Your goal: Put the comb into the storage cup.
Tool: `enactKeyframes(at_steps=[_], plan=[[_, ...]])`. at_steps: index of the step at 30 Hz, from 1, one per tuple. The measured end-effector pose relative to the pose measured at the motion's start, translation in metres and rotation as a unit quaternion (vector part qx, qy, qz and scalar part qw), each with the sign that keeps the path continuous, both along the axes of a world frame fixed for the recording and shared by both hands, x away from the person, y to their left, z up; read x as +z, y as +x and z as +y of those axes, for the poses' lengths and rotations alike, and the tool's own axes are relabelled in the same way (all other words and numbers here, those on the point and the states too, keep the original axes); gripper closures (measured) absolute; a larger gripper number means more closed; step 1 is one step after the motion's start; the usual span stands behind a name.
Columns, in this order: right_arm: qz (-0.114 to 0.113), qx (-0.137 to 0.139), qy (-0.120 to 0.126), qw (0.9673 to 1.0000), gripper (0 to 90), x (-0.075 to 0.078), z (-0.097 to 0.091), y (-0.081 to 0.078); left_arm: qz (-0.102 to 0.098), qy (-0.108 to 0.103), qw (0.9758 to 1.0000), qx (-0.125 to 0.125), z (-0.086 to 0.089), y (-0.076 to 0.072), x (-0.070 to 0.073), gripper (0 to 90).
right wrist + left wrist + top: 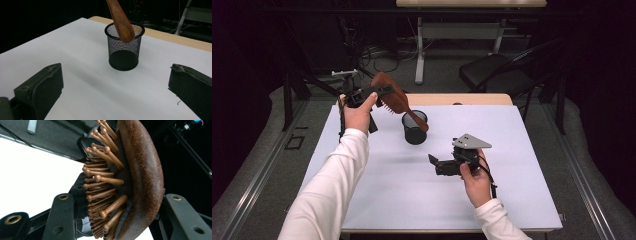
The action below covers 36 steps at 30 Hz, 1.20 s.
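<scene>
A brown wooden hairbrush hangs tilted above the table, my left gripper shut on its head. In the left gripper view the brush head sits between the two jaws, with its bristles pointing left. The handle slopes down to the right, and its tip is at the rim of a black mesh cup. I cannot tell whether tip and rim touch. The cup stands upright on the white sheet. My right gripper is held low, right of the cup, open and holding nothing.
A white sheet covers most of the wooden table. A black chair and a second table's legs stand behind, and cables lie on the floor. Dark frames flank both sides.
</scene>
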State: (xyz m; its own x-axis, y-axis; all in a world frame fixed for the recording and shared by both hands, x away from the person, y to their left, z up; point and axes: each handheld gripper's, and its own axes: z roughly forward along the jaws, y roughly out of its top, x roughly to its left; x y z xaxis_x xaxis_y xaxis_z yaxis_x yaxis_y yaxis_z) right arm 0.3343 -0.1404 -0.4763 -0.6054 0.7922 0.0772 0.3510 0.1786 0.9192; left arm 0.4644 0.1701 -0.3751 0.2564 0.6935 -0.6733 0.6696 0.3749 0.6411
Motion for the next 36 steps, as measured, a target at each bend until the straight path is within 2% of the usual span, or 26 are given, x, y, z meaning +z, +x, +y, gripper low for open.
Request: enactKeyframes(at_steps=[14,19,36], plan=[[0.005,0.003,-0.001,1.0,0.0,-0.001,0.001,0.0,-0.002,0.0,0.9994,0.036,0.011,0.007,-0.001,49.6],[0.005,0.005,-0.004,1.0,0.0,-0.002,0.002,0.0,-0.008,0.0,0.9988,0.049,0.014,0.008,0.001,49.6],[0.006,0.006,0.0,1.0,0.0,-0.001,0.001,0.0,-0.028,0.014,0.9974,0.065,0.011,0.008,0.003,49.6]])
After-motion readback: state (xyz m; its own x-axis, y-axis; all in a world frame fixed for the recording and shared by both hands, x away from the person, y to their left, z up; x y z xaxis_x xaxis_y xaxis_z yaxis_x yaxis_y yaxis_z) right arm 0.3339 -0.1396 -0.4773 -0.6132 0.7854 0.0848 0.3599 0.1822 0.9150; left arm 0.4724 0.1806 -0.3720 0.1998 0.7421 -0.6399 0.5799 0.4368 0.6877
